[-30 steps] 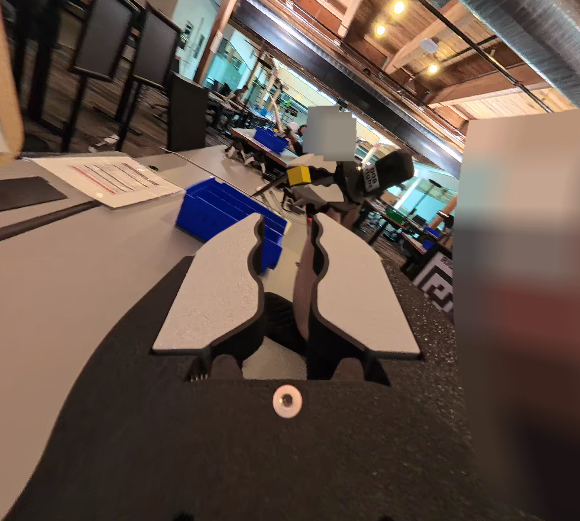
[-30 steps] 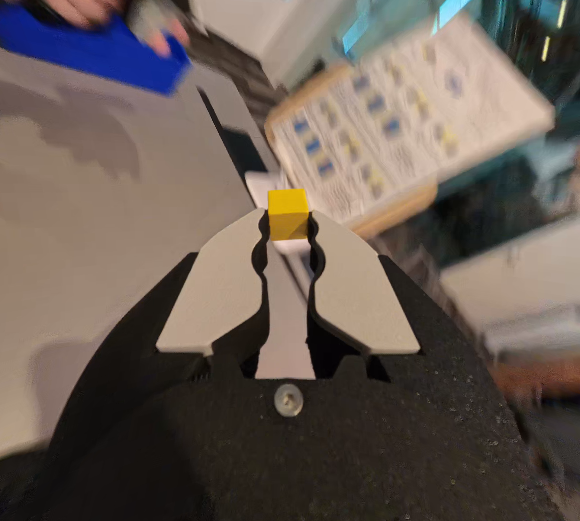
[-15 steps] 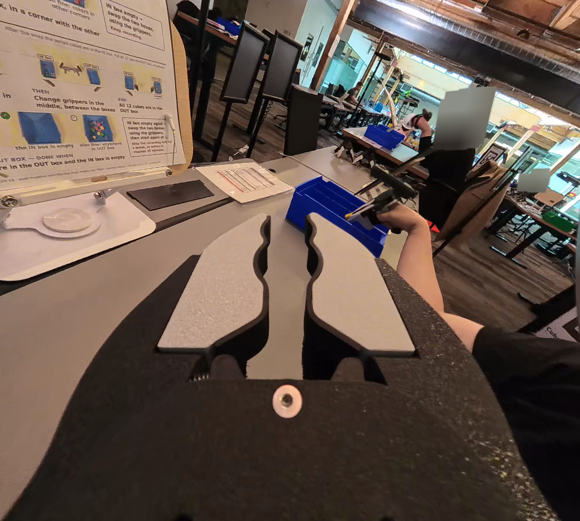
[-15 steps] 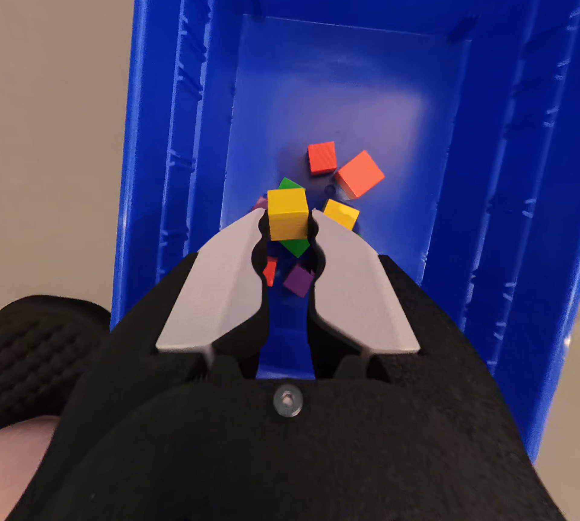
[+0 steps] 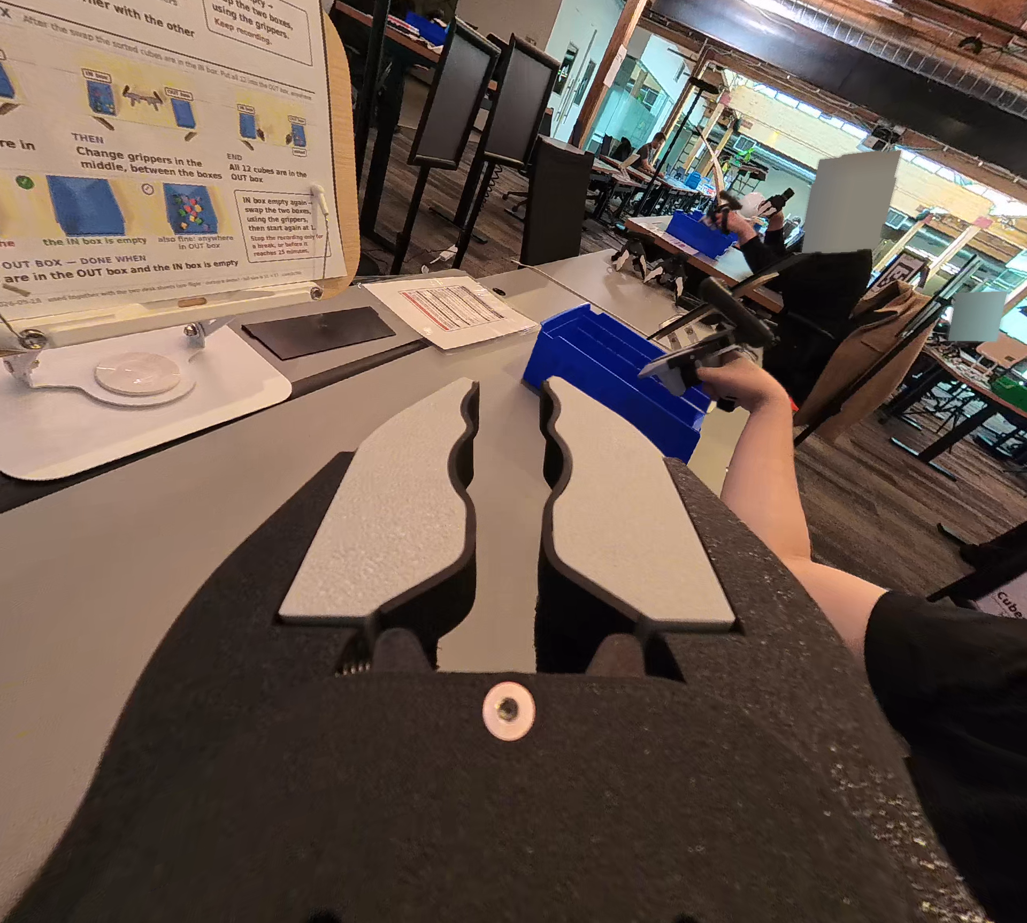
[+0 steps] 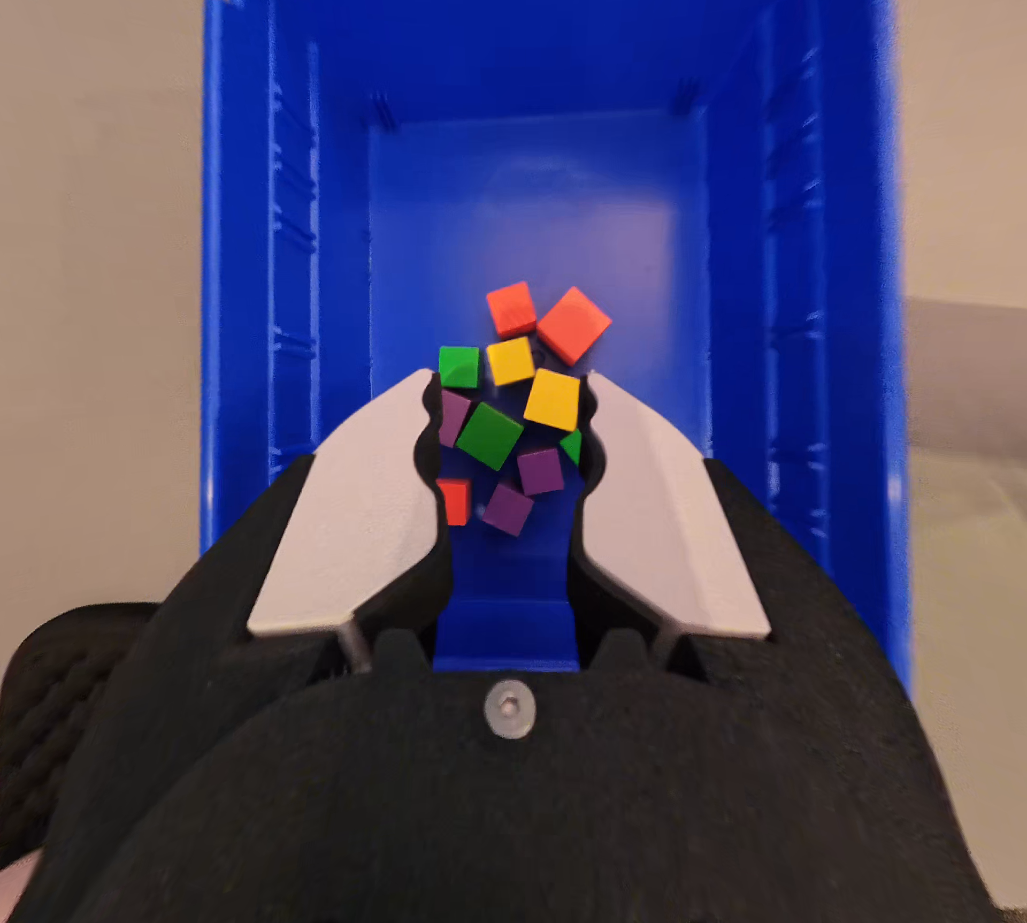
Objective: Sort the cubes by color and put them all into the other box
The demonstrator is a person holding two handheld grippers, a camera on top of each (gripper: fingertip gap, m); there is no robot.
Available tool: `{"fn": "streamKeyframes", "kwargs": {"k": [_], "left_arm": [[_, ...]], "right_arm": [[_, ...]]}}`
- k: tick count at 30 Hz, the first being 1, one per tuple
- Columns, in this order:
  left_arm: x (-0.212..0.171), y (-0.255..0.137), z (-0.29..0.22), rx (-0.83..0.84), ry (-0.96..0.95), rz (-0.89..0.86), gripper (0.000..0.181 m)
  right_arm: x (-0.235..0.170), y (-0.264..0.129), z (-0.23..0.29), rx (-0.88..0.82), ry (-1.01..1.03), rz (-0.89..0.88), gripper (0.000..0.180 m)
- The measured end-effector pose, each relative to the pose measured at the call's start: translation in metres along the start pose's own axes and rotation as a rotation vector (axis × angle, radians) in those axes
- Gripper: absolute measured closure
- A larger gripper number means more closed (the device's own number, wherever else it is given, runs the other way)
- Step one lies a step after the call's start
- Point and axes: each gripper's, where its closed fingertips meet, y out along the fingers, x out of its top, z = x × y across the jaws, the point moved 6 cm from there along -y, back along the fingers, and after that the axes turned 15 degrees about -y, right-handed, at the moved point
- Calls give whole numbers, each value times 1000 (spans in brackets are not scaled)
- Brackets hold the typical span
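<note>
Hovering spread-jawed and empty over the blue box, the right gripper looks between placements, its yellow cube lying unsorted among mixed cubes; next, fetching another cube.

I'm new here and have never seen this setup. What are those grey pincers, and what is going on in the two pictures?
A person holds a two-finger tool in each hand, each with its own camera looking along the fingers. One picture comes from the left tool, open and empty above the grey table. The other comes from the right tool, open over a blue box holding red, yellow, green and purple cubes. A yellow cube lies loose between its fingers, apparently let go.
</note>
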Motion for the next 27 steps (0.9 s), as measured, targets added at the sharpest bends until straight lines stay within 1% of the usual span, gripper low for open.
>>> {"fn": "streamKeyframes", "kwargs": {"k": [2,4,7,9,12,13,15,16,18,20,22,23,25,27], "left_arm": [[2,-6,-1,15,16,-11,161],[6,-19,-2,66,55,-33,160],[13,-51,1,228,144,-70,160],[16,-78,1,338,189,-89,158],[19,-114,4,461,271,-87,157],[21,-123,8,498,301,-96,160],[30,-139,21,585,291,-165,165],[30,-146,31,621,278,-171,164],[22,-161,56,677,271,-118,162],[16,-182,87,742,244,-78,156],[9,-203,115,756,251,-27,157],[6,-213,127,745,274,7,159],[0,-231,149,738,360,69,161],[-6,-243,165,721,495,151,159]], "right_arm": [[12,-14,1,-66,-32,-49,134],[26,-27,8,-96,-74,-117,135],[47,-45,22,-119,-146,-219,135],[57,-52,31,-123,-189,-256,137],[65,-54,43,-125,-251,-248,137],[67,-53,47,-124,-273,-237,137],[71,-50,54,-115,-315,-220,137],[72,-48,57,-107,-333,-213,137],[75,-44,61,-97,-355,-202,137],[77,-42,64,-105,-361,-182,137],[80,-41,68,-125,-378,-163,139],[83,-41,70,-159,-399,-163,143],[93,-46,78,-228,-455,-196,144],[103,-53,96,-229,-514,-248,145]]}}
